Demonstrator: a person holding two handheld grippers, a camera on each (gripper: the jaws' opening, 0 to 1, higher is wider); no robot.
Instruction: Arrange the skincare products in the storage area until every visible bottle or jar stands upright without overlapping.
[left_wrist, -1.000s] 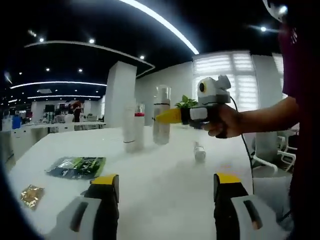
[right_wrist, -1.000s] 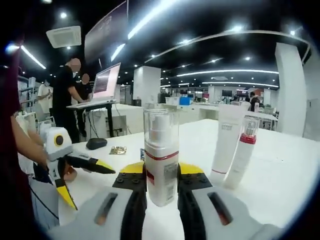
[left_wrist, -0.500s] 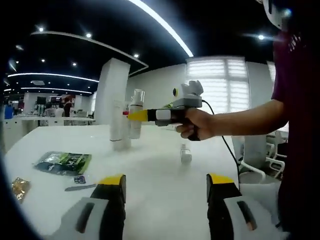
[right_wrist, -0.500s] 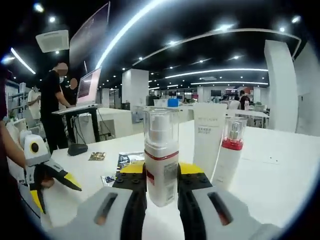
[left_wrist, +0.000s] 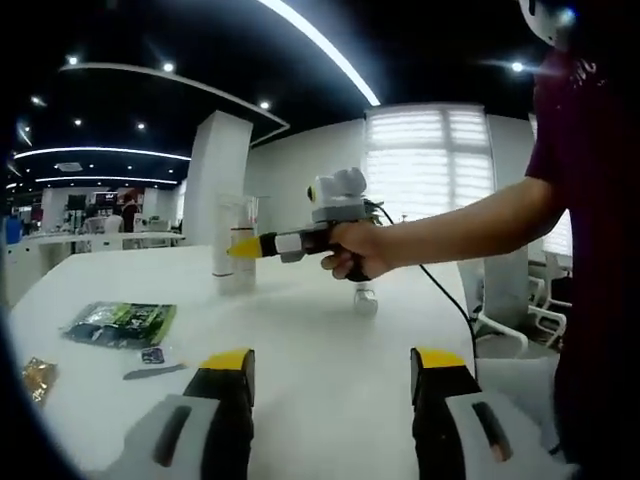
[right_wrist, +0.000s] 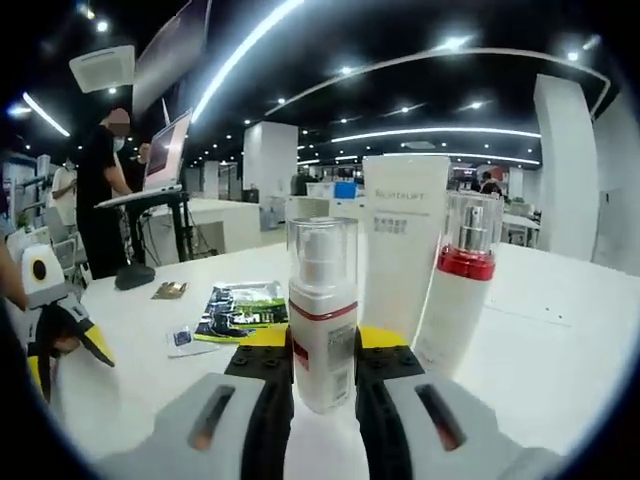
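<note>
right gripper view: the right gripper (right_wrist: 323, 385) has its fingers clamped on an upright pump bottle (right_wrist: 322, 312), with a white tube (right_wrist: 404, 250) and red-collared bottle (right_wrist: 456, 282) just beyond on the desk (right_wrist: 560, 340). set it down level beside them, not touching. the left gripper (left_wrist: 328, 385) hangs with fingers spread, holding nothing.

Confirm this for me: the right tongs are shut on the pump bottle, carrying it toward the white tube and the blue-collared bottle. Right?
Nearly. The right tongs are shut on the pump bottle, close to the white tube, but the bottle beside the tube has a red collar, not blue. The right gripper view shows it.
</note>
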